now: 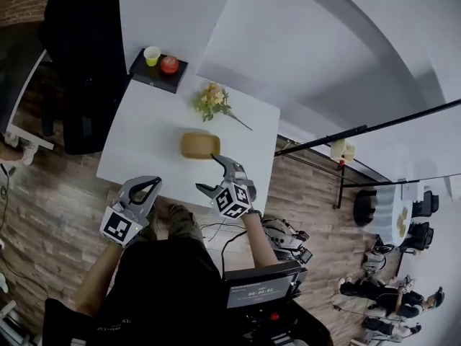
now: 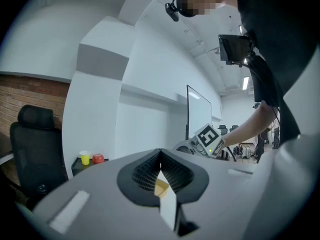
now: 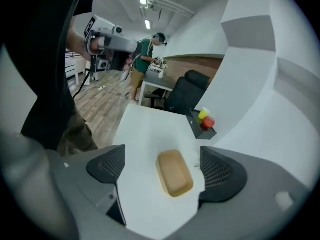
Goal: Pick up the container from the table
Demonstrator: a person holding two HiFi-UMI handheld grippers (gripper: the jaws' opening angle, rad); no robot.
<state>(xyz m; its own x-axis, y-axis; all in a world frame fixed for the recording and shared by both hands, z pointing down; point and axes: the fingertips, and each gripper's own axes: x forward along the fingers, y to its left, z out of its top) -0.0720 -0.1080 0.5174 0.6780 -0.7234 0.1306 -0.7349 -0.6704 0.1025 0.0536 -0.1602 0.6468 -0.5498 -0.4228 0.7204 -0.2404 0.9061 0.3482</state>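
The container (image 1: 200,145) is a shallow tan oblong tray lying on the white table (image 1: 144,139). In the right gripper view the container (image 3: 175,173) lies ahead on the table, framed by the two black pads (image 3: 218,171) and apart from both. My right gripper (image 1: 209,173) hovers over the table's near edge, just short of the container, open and empty. My left gripper (image 1: 149,187) is held off the table's near edge, shut with nothing in it. In the left gripper view the shut gripper (image 2: 160,154) shows only a sliver of the container (image 2: 161,188) behind it.
A small bunch of flowers (image 1: 212,101) lies just beyond the container. At the table's far corner a black tray (image 1: 157,74) holds a yellow cup (image 1: 152,55) and a red apple (image 1: 169,64). A black office chair (image 1: 83,63) stands to the left. A white wall borders the table's far side.
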